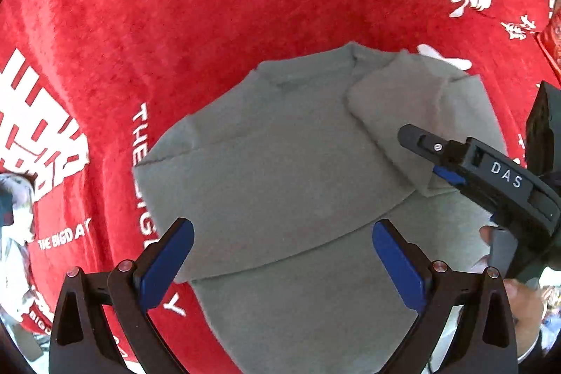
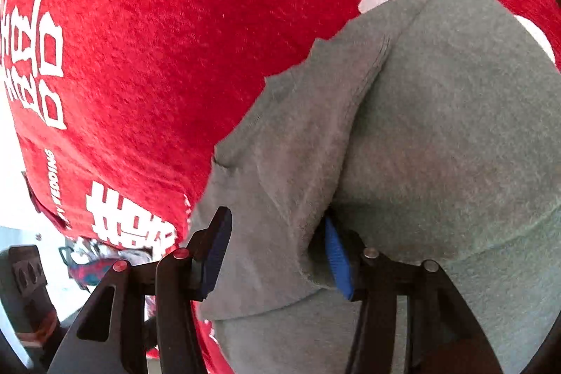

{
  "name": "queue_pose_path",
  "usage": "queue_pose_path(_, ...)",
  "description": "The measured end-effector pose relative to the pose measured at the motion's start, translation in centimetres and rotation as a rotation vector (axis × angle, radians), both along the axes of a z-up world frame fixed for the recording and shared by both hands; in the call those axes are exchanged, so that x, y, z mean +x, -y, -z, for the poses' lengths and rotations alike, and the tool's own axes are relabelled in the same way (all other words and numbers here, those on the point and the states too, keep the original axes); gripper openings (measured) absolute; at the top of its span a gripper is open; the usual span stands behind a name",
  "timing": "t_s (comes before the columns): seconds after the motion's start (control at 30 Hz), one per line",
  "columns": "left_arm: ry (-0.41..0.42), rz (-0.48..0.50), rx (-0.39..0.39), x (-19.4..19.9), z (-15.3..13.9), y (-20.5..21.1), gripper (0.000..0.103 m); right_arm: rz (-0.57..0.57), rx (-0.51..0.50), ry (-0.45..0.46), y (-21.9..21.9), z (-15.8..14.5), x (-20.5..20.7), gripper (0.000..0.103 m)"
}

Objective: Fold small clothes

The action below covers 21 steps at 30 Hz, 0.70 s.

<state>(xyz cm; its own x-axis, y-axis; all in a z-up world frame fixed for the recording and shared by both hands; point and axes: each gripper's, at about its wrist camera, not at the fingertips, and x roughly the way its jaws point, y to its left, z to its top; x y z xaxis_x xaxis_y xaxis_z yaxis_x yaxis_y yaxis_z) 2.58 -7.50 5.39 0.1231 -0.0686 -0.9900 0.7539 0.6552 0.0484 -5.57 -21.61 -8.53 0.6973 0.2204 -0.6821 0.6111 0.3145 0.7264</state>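
A small gray shirt (image 1: 280, 163) lies on a red cloth (image 1: 210, 6) with white printed characters and lettering, which covers the tabletop. The shirt's collar points away from the person. Its lower part is folded up over the body, leaving a curved folded edge across the middle, and one sleeve (image 1: 403, 100) is folded inward so it lies on top of the chest.

The right tool (image 2: 277, 255) is down at that sleeve. Its blue-padded fingers (image 2: 338, 258) stand a moderate way apart, one pad tucked against a raised fold of gray cloth and the other pad just beside the shirt's edge, with fabric bunched between them. They do not look pressed together on the cloth. From the left wrist view the same tool (image 1: 455, 160) comes in from the right side, its tip resting on the folded sleeve.

The left tool (image 1: 280, 255) hovers over the near half of the shirt with its fingers spread wide, nothing between them.
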Motion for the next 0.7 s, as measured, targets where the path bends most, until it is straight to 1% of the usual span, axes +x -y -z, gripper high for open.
queue_pose_path(0.03,-0.002,0.008,-0.009,-0.2,-0.2,0.1,0.102,0.009,0.005,0.003,0.1,-0.3,0.6,0.057)
queue_pose_path(0.13,0.003,0.041,-0.027,-0.6,-0.5,0.0,0.102,0.014,0.013,0.006,0.4,-0.2,0.7,0.056)
queue_pose_path(0.17,0.005,0.046,-0.030,-0.6,-0.6,-0.2,0.102,0.000,0.009,0.007,0.2,-0.1,1.1,0.050)
queue_pose_path(0.2,0.008,0.045,-0.034,-0.4,-0.6,-0.8,0.102,-0.012,-0.004,0.013,-0.3,-0.3,1.6,0.039)
queue_pose_path(0.23,0.010,0.039,-0.036,-0.2,-0.6,-1.3,0.102,-0.030,-0.027,0.017,-0.6,-0.6,2.1,0.018)
queue_pose_path(0.27,0.010,0.022,-0.041,0.1,-0.6,-2.1,0.102,-0.050,-0.054,0.015,-1.0,-1.0,2.5,0.014)
queue_pose_path(0.33,0.008,-0.020,-0.043,0.9,-0.5,-3.6,0.102,-0.108,-0.127,0.010,-2.3,-2.0,3.8,0.014)
queue_pose_path(0.37,0.007,-0.043,-0.043,1.3,-0.4,-4.4,0.102,-0.155,-0.168,-0.001,-3.0,-2.5,4.4,0.014)
queue_pose_path(0.43,0.008,-0.107,-0.042,2.6,-0.2,-6.4,0.102,-0.248,-0.213,-0.013,-4.5,-2.9,4.8,0.014)
queue_pose_path(0.5,0.017,-0.157,-0.045,3.5,-0.1,-8.2,0.102,-0.363,-0.276,-0.056,-6.9,-2.8,5.7,0.014)
queue_pose_path(0.53,0.022,-0.182,-0.049,4.0,0.0,-9.1,0.102,-0.424,-0.315,-0.084,-8.2,-2.7,6.1,0.018)
queue_pose_path(0.57,0.026,-0.203,-0.051,4.3,0.2,-9.8,0.102,-0.494,-0.383,-0.136,-9.8,-2.6,6.4,0.019)
queue_pose_path(0.6,0.031,-0.230,-0.053,4.7,0.5,-10.8,0.102,-0.526,-0.416,-0.159,-10.5,-2.6,6.4,0.019)
queue_pose_path(0.63,0.032,-0.246,-0.054,5.0,0.8,-11.3,0.102,-0.565,-0.444,-0.177,-11.4,-2.6,6.3,0.024)
queue_pose_path(0.67,0.031,-0.262,-0.054,5.2,1.1,-11.8,0.102,-0.594,-0.454,-0.185,-12.0,-2.5,5.9,0.041)
queue_pose_path(0.7,0.029,-0.275,-0.055,5.4,1.3,-12.3,0.102,-0.608,-0.443,-0.180,-12.3,-2.6,5.4,0.053)
